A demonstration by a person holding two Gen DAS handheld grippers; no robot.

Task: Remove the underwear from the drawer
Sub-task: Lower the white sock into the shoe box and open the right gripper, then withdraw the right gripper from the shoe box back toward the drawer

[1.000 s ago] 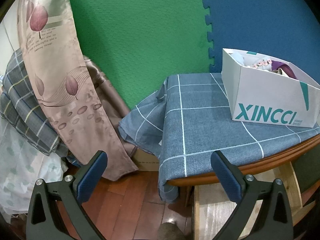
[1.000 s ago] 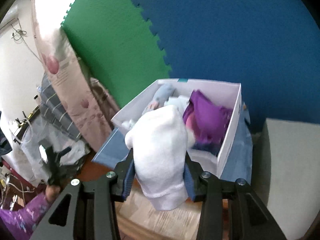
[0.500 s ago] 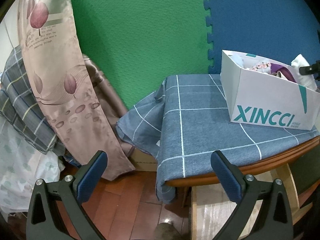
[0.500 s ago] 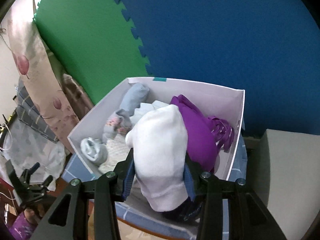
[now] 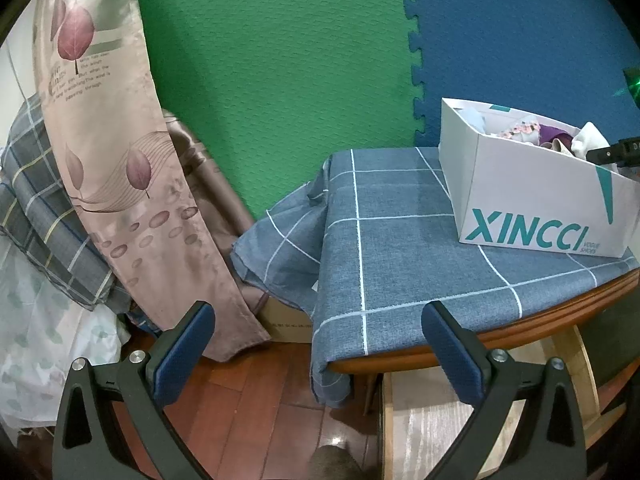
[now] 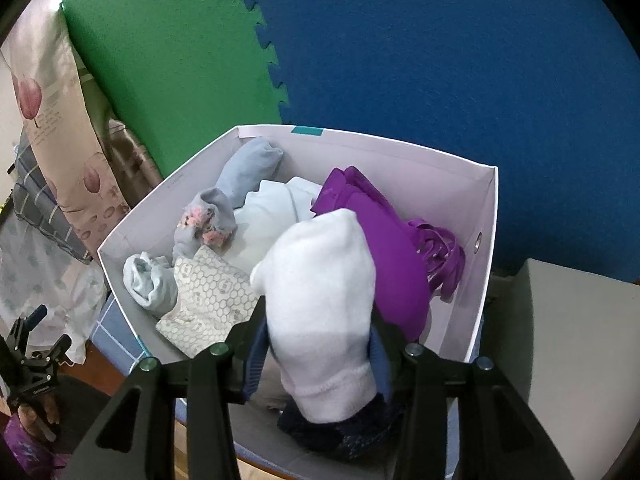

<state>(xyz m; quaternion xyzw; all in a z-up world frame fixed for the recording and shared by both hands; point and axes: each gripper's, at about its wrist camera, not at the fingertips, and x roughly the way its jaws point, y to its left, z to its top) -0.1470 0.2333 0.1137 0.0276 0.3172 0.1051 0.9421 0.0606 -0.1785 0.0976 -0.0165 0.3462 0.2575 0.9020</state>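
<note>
Right gripper (image 6: pixel 318 344) clamps a white rolled garment (image 6: pixel 320 304) over the white shoebox (image 6: pixel 486 260) of folded underwear on the blue-checked table (image 5: pixel 384 248). Left gripper (image 5: pixel 318 344) hangs wide, empty, off the table's near edge.

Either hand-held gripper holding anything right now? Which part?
Right hand-held gripper clamps the white garment near its lower end, over the box. Left hand-held gripper is open, empty.
</note>
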